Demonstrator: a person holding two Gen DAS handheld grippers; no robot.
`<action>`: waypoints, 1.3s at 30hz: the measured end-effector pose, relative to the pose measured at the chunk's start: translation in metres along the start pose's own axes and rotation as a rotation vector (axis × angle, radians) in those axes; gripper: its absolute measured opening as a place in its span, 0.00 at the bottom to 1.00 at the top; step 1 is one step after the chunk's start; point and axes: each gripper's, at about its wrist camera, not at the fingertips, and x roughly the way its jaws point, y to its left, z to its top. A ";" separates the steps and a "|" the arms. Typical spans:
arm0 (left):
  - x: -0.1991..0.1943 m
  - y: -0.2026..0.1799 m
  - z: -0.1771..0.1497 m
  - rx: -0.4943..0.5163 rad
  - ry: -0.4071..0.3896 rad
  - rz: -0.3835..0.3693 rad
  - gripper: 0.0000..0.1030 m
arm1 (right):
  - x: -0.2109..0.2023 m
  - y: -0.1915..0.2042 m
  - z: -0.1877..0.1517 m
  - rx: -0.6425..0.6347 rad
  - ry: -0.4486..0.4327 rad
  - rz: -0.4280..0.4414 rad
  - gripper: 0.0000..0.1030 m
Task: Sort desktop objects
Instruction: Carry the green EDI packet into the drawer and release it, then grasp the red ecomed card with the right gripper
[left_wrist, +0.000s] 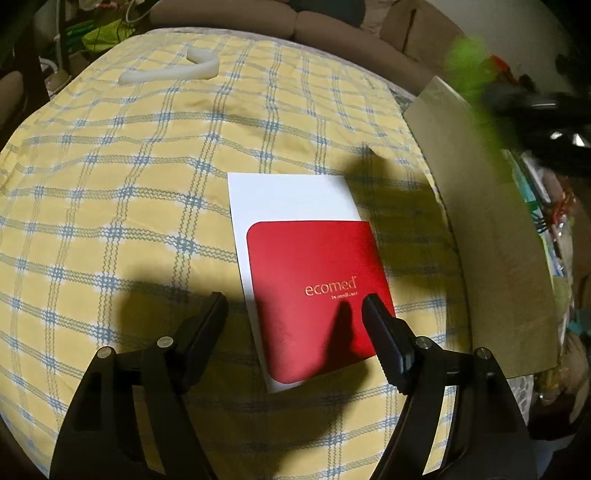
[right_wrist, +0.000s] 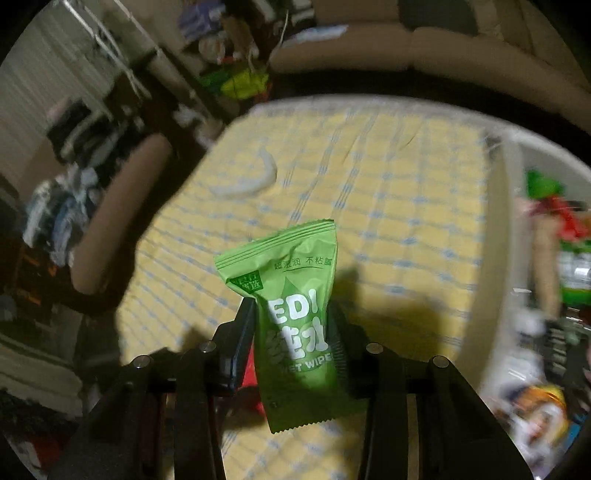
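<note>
The table (left_wrist: 110, 206), under its yellow checked cloth, spreads ahead of both claws. To the right of the left claw stands the big storage bin (left_wrist: 491, 229), its pale wall rising beside the table and its inside crowded with packets. Directly ahead of the left claw (left_wrist: 295, 306) lies the red-and-white booklet (left_wrist: 314, 288), flat on the cloth; the jaws stand apart with nothing between them, the right-hand fingertip hovering over the red cover and the left-hand one over bare cloth. Far ahead and to its left rests a white curved piece (left_wrist: 173, 70).

The right claw (right_wrist: 295, 332) is clamped on the green wet wipe packet (right_wrist: 291, 314), which sticks up past the fingertips, lifted clear of the table. The bin (right_wrist: 495, 258) lies to this claw's right.

The packet is soft and slick, and it is pinched across its middle, so I judge it could slide or fold out of the pinch if the hand swings quickly towards the bin. Released too early, it would probably land on the cloth or the bin's rim. The booklet is thin and flat; the left claw's fingertips may simply push it along the cloth instead of catching an edge.
</note>
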 end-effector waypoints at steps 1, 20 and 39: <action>0.000 -0.002 -0.001 0.009 0.000 0.004 0.70 | -0.023 -0.006 -0.002 0.008 -0.024 -0.005 0.38; 0.001 -0.013 -0.006 0.055 0.006 0.034 0.69 | -0.147 -0.193 -0.115 0.442 -0.036 -0.389 0.56; -0.005 -0.002 -0.010 0.049 0.002 -0.003 0.58 | -0.074 0.022 -0.073 0.054 -0.118 -0.056 0.63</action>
